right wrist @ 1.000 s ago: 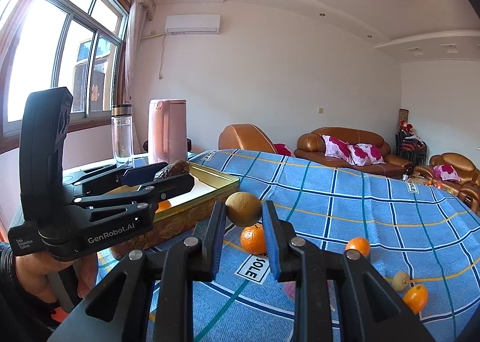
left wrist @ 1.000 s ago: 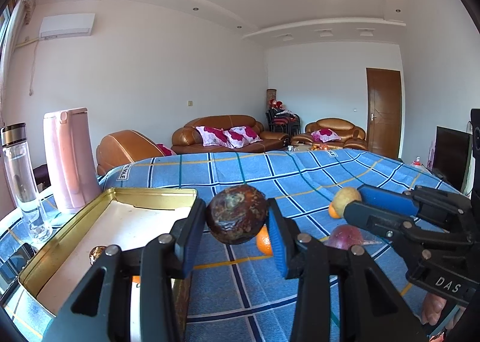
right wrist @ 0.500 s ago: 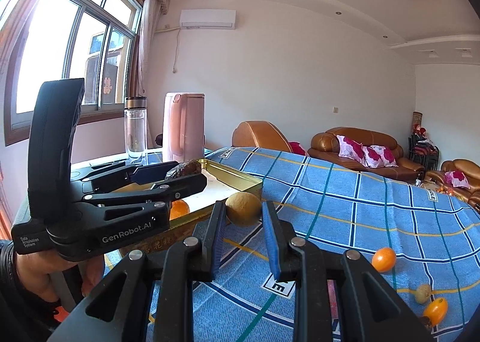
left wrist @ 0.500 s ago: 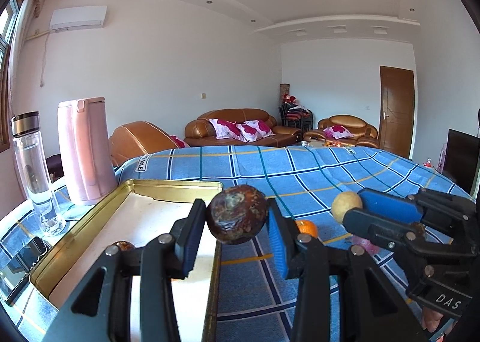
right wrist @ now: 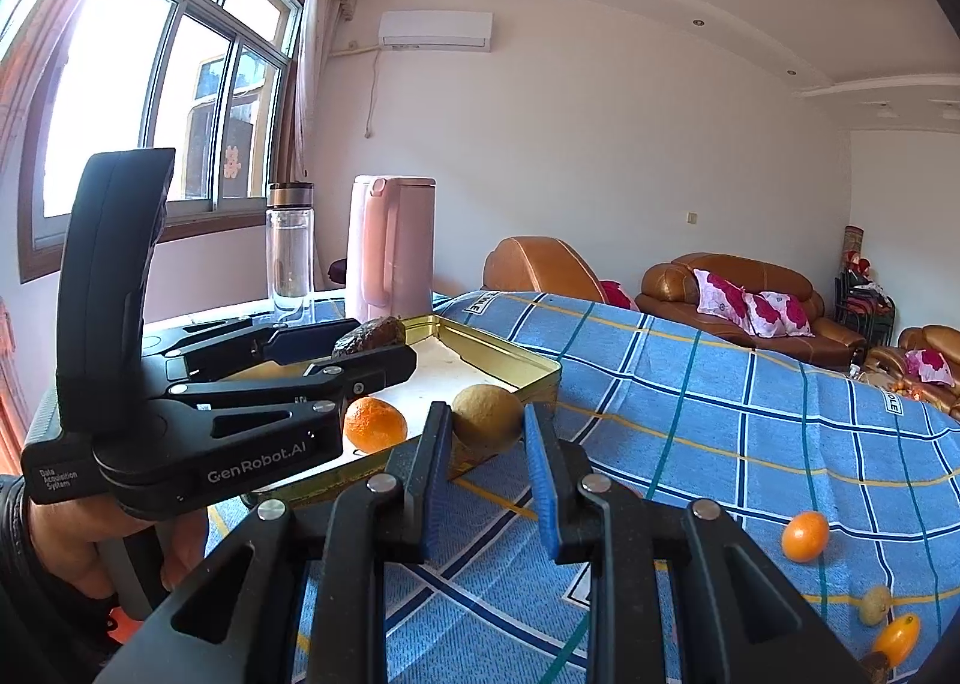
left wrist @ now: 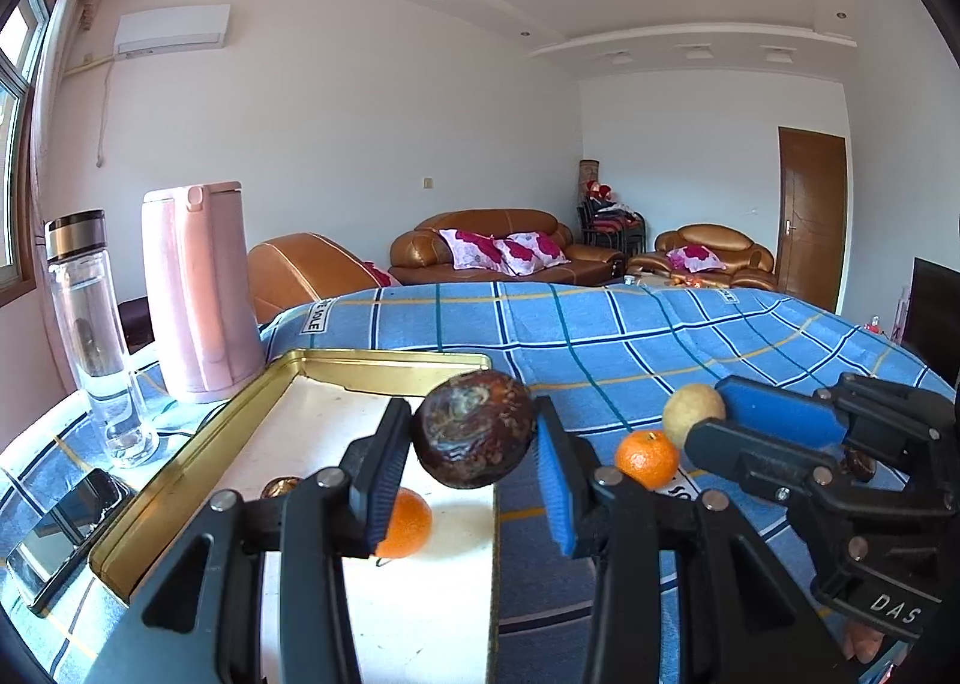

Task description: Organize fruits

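Note:
My left gripper (left wrist: 474, 444) is shut on a dark brown wrinkled fruit (left wrist: 474, 429) and holds it above the right edge of a gold tray (left wrist: 384, 366) with a white floor. An orange (left wrist: 405, 525) and a small brown fruit (left wrist: 279, 485) lie in the tray. My right gripper (right wrist: 487, 432) is shut on a yellow-brown round fruit (right wrist: 487, 425), held just right of the tray's near corner (right wrist: 540, 372). In the left wrist view the right gripper (left wrist: 714, 426) shows with that fruit (left wrist: 690, 420) above a loose orange (left wrist: 648, 459).
A pink jug (left wrist: 195, 288) and a clear bottle (left wrist: 90, 336) stand left of the tray, and a phone (left wrist: 66, 528) lies by them. Loose small fruits (right wrist: 805, 535) lie on the blue checked cloth (right wrist: 720, 414) to the right.
Both grippers have moved left towards the tray with their fruits. The left gripper now hangs over the tray's right edge, and the orange in the tray has come into view.

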The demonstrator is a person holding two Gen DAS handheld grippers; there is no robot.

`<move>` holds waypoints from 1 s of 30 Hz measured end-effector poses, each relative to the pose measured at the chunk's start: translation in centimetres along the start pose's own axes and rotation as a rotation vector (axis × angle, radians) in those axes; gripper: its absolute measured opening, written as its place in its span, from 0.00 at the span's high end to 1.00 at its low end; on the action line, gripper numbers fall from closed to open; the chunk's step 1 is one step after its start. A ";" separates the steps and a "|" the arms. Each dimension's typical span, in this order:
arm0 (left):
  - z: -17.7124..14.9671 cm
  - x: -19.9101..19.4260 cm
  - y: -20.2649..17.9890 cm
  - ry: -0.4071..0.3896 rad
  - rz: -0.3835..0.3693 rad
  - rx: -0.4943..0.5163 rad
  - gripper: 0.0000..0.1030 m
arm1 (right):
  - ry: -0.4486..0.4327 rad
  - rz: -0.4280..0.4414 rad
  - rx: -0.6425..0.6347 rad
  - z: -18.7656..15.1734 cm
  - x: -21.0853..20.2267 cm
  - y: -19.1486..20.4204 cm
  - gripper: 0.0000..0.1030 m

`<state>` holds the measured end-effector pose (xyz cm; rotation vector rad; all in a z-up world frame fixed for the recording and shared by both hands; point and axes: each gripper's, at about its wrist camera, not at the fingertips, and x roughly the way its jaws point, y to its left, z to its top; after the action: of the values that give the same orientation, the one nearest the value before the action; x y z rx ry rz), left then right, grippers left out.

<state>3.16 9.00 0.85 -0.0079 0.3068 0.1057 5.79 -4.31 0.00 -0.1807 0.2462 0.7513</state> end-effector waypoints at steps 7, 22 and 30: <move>-0.1 0.0 1.4 0.009 0.020 -0.013 0.59 | 0.015 0.022 -0.019 0.2 1.3 1.1 0.74; -0.4 0.5 5.3 0.060 0.090 -0.051 0.59 | 0.052 0.074 -0.065 0.8 4.0 3.4 0.74; -0.7 0.8 6.8 0.096 0.117 -0.065 0.59 | 0.066 0.099 -0.081 1.1 5.1 4.4 0.74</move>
<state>3.04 15.83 0.04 -0.0593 0.3998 0.2318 6.51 2.41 -0.67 -0.2723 0.2886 0.8548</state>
